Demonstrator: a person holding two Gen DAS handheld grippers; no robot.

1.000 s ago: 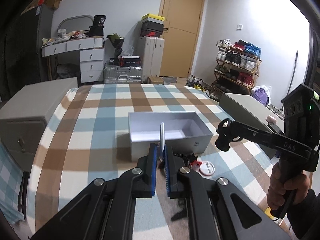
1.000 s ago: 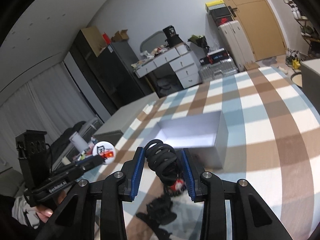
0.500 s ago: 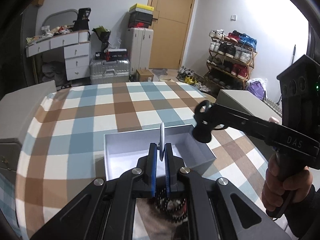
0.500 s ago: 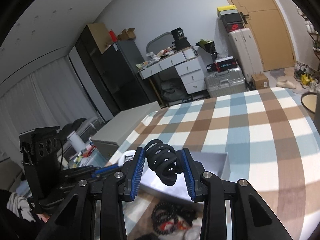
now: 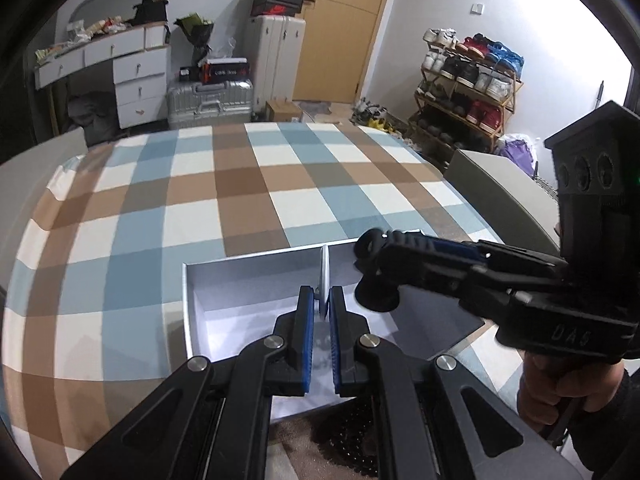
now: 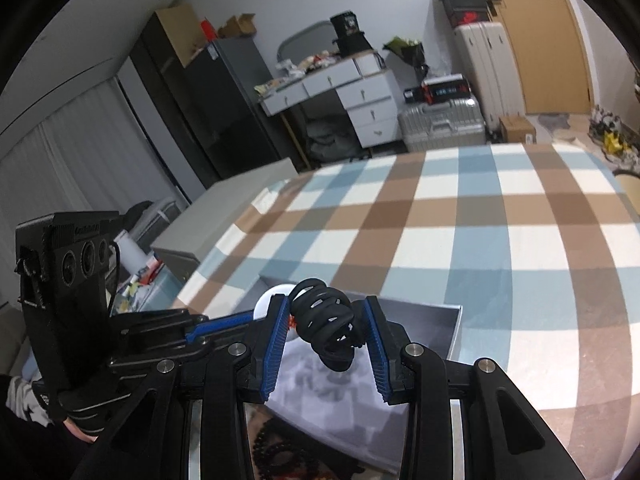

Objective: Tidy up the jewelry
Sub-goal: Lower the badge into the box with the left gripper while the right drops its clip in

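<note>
My left gripper is shut on a thin white disc, held edge-on above the open grey-white box. My right gripper is shut on a black coiled band and hangs over the same box. In the left wrist view the right gripper reaches in from the right, its coiled band just right of the disc. In the right wrist view the left gripper comes in from the left with the white disc at its tip.
The box stands on a table with a blue, brown and white checked cloth. A black bead chain lies on the cloth in front of the box. Grey cabinets flank the table. A person's hand holds the right gripper.
Both grippers have moved forward from above the jewelry pile to over the box, each still holding its item. The box now lies under the fingertips.
</note>
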